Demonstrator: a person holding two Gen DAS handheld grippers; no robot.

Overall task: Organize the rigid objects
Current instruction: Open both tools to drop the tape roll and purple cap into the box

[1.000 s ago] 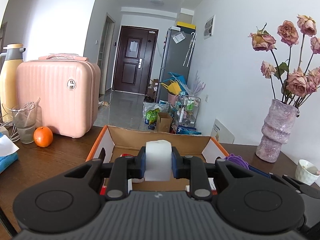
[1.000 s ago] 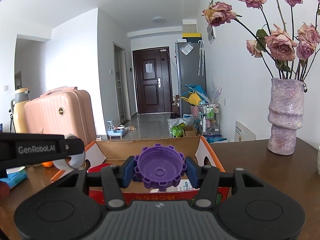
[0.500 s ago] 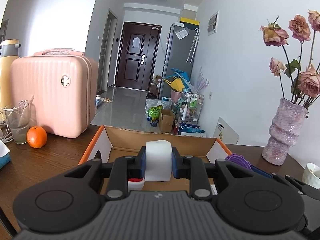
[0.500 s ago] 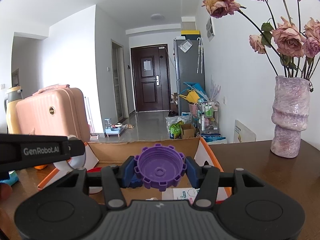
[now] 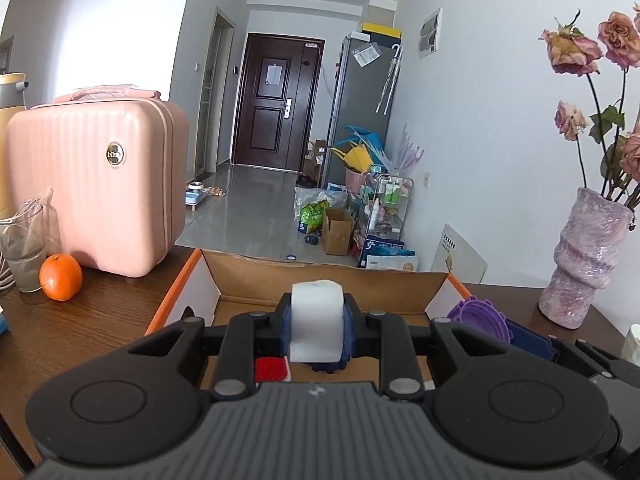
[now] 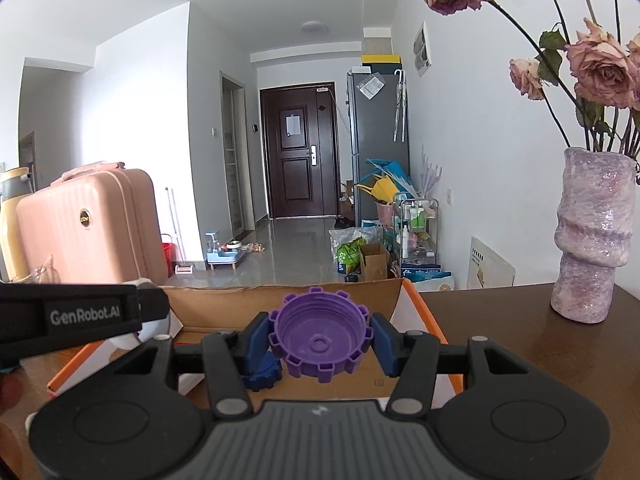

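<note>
My left gripper (image 5: 317, 326) is shut on a white cylinder (image 5: 317, 320) and holds it above the open cardboard box (image 5: 320, 280). My right gripper (image 6: 320, 338) is shut on a purple toothed cap (image 6: 320, 338), also above the box (image 6: 288, 300). The cap shows in the left wrist view (image 5: 478, 320) at the right. A dark blue toothed piece (image 6: 260, 376) and a red item (image 5: 271, 368) lie in the box. The left gripper's body (image 6: 80, 314) crosses the right wrist view at the left.
A pink suitcase (image 5: 96, 184), an orange (image 5: 61, 277) and a glass (image 5: 22, 248) stand on the brown table (image 5: 80, 332) at the left. A purple vase (image 5: 586, 260) with dried roses and a white cup (image 5: 632, 342) stand at the right.
Both grippers have moved forward over the box while still holding their objects. The box now sits closer, and the dark blue piece inside has come into view.
</note>
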